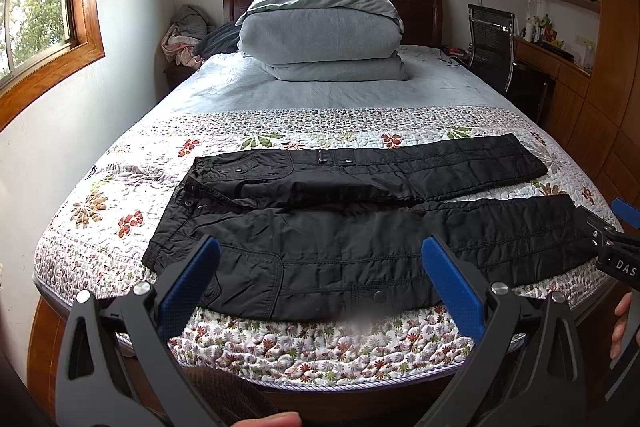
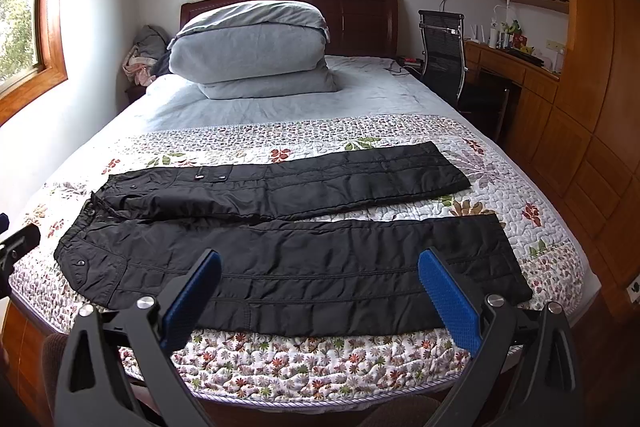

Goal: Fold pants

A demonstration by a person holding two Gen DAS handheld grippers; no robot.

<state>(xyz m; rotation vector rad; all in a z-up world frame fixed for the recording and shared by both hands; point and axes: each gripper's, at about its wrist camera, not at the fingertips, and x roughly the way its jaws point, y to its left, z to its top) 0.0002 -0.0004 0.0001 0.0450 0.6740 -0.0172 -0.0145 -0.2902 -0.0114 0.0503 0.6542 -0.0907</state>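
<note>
Across the near end of the bed, on a white quilted floral bedspread, black padded nylon pants are laid flat and unfolded, waistband to the left, both legs extended to the right and slightly parted. The left gripper is held above the near edge over the hip area, its blue-padded jaws spread wide and empty. The right gripper is positioned over the near leg, jaws likewise wide apart, nothing held. A folded grey-blue duvet is stacked at the headboard. A black mesh office chair is noted beside the wooden desk.
</note>
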